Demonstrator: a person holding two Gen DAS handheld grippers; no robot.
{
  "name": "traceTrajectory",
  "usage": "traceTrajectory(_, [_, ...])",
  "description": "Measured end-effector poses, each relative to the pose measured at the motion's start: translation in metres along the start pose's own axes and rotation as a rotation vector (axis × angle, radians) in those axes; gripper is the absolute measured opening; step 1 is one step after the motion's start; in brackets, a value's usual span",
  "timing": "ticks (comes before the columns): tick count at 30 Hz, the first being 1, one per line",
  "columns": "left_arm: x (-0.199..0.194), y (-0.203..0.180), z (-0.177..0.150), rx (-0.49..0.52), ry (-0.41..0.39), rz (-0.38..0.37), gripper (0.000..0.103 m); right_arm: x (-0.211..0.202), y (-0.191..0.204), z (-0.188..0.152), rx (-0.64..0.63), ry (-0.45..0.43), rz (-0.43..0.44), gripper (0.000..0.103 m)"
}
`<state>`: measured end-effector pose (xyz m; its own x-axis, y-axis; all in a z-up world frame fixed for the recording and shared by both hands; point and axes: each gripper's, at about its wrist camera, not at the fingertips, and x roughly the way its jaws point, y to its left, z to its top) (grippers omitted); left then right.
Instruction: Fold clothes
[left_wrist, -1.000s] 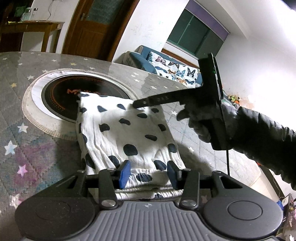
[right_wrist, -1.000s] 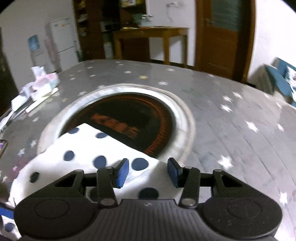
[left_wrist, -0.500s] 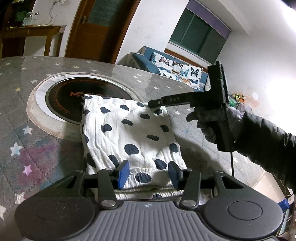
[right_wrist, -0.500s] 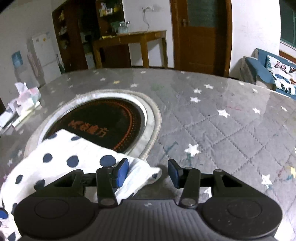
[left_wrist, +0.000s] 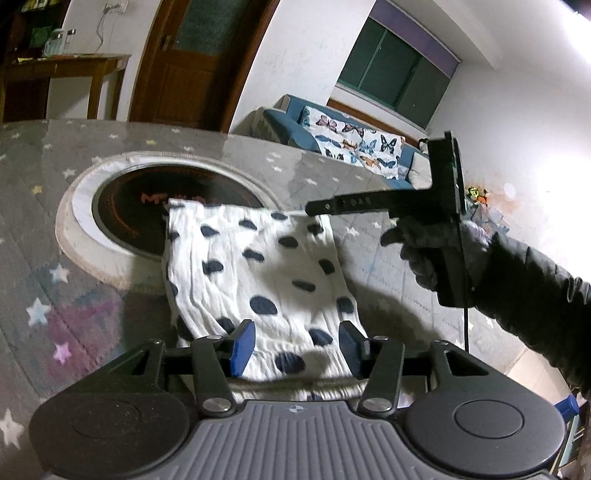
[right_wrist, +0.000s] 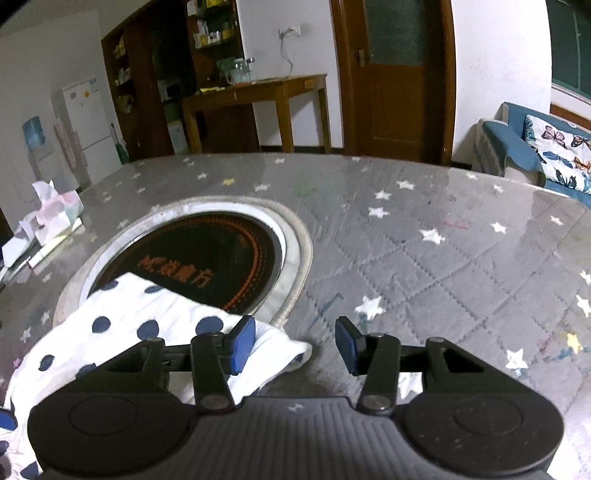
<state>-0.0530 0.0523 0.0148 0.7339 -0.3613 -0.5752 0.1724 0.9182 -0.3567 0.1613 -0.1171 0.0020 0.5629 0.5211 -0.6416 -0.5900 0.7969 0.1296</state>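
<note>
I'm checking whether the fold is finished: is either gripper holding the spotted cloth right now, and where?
Neither. The left gripper and right gripper are both open over the spotted cloth, gripping nothing.

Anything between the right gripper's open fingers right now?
Only bare star-print table cover shows between the right gripper's fingers in the right wrist view; the spotted cloth lies left.

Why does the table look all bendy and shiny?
Both views use a fisheye lens, so the table curves; in the right wrist view, room light glares off its far edge; in the left wrist view, the spotted cloth looks slightly blurred.
</note>
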Motion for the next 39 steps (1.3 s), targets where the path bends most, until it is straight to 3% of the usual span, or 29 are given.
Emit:
traceTrajectory(6, [-0.004, 0.008, 0.027, -0.008, -0.062, 0.047, 0.055, -0.006, -0.012, -0.002, 0.063, -0.008, 0.032, 0.046])
traceTrajectory(12, [0.027, 0.028, 0.068, -0.047, -0.077, 0.122, 0.052, 0.000, -0.014, -0.013, 0.109, 0.002, 0.077, 0.042])
traceTrajectory(16, [0.062, 0.040, 0.090, -0.050, -0.039, 0.152, 0.040, 0.003, -0.013, -0.015, 0.123, 0.001, 0.103, 0.031])
traceTrajectory(18, [0.078, 0.046, 0.097, -0.053, -0.011, 0.159, 0.037, 0.005, -0.012, -0.016, 0.129, -0.001, 0.116, 0.020])
traceTrajectory(19, [0.086, 0.050, 0.100, -0.054, 0.005, 0.160, 0.028, 0.005, -0.012, -0.016, 0.133, -0.001, 0.123, 0.019])
traceTrajectory(24, [0.121, 0.066, 0.106, -0.065, 0.085, 0.204, 0.010, 0.005, -0.010, -0.017, 0.140, -0.012, 0.147, 0.013])
traceTrajectory(29, [0.135, 0.078, 0.101, -0.073, 0.118, 0.236, 0.003, -0.004, -0.007, -0.015, 0.117, -0.041, 0.132, 0.011])
traceTrajectory(34, [0.135, 0.082, 0.100, -0.079, 0.108, 0.242, 0.003, 0.000, -0.006, -0.020, 0.101, -0.028, 0.100, 0.011])
traceTrajectory(39, [0.121, 0.076, 0.099, -0.065, 0.086, 0.241, 0.006, -0.001, -0.007, -0.020, 0.098, -0.025, 0.094, 0.026])
